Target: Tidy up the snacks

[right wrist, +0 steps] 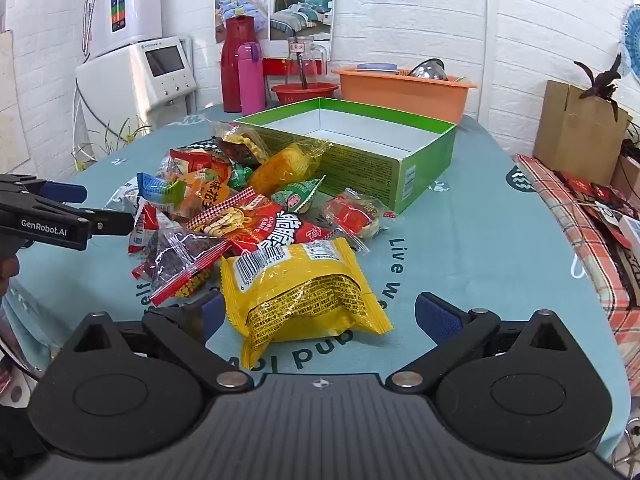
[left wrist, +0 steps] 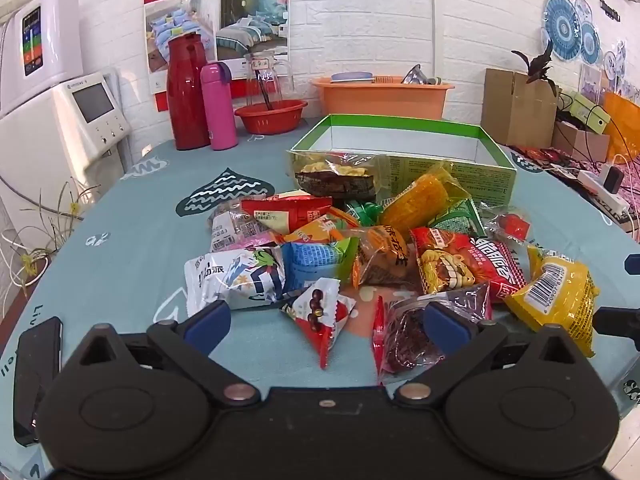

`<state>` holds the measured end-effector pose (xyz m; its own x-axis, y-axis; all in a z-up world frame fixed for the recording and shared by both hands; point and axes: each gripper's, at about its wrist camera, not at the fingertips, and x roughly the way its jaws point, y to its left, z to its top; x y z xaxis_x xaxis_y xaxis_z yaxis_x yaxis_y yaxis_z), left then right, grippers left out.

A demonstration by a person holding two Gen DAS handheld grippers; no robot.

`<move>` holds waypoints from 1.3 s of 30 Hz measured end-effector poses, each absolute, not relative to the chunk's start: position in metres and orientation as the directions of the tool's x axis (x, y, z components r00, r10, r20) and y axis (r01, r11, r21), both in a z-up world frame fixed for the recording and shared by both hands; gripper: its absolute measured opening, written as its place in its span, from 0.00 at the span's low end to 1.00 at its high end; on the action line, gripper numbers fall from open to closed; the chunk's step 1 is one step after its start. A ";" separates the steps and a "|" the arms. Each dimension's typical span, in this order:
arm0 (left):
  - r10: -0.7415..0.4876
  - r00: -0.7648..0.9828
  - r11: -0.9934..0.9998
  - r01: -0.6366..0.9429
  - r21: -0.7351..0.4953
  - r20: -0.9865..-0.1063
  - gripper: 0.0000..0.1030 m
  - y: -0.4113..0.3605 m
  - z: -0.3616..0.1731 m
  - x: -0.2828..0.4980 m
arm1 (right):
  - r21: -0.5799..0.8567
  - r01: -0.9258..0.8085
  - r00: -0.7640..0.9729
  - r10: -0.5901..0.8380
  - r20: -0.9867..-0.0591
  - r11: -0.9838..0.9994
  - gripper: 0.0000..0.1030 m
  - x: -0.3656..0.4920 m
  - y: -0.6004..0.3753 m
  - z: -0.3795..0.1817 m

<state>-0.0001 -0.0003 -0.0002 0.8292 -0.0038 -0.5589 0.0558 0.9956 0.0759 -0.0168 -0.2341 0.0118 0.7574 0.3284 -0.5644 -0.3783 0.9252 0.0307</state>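
A pile of snack packets point(left wrist: 360, 248) lies on the blue tablecloth in front of an open green box point(left wrist: 404, 148), which shows empty inside point(right wrist: 360, 136). My left gripper point(left wrist: 326, 320) is open, with a small chocolate-ball packet point(left wrist: 320, 316) between its fingers and a dark dried-fruit packet point(left wrist: 404, 336) by the right finger. My right gripper point(right wrist: 320, 314) is open around a yellow packet point(right wrist: 304, 292), with the fingers at its two sides. The left gripper point(right wrist: 108, 210) also shows at the left of the right wrist view.
A red flask point(left wrist: 186, 92), a pink bottle point(left wrist: 218, 106), a glass jug point(left wrist: 266, 78), a red bowl point(left wrist: 272, 114) and an orange tub point(left wrist: 384, 96) stand behind the box. A black phone point(left wrist: 36, 372) lies at the near left. Cardboard boxes point(left wrist: 516, 108) and cables are at right.
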 end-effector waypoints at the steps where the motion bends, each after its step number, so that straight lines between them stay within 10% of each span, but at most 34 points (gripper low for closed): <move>1: -0.006 0.828 0.996 0.058 0.074 -0.561 1.00 -0.001 0.000 0.000 | 0.040 -0.379 0.751 0.332 -0.571 0.925 1.00 -0.017 -0.234 0.011; 39: -0.031 0.822 0.991 0.100 0.091 -0.568 1.00 -0.020 0.003 0.006 | 0.064 -0.363 0.748 0.332 -0.575 0.930 1.00 -0.019 -0.249 0.004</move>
<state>0.0056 -0.0202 0.0030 0.8221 -0.0314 -0.5684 0.1004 0.9908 0.0905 -0.0192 -0.2486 0.0035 0.7481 0.3319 -0.5747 -0.3630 0.9296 0.0643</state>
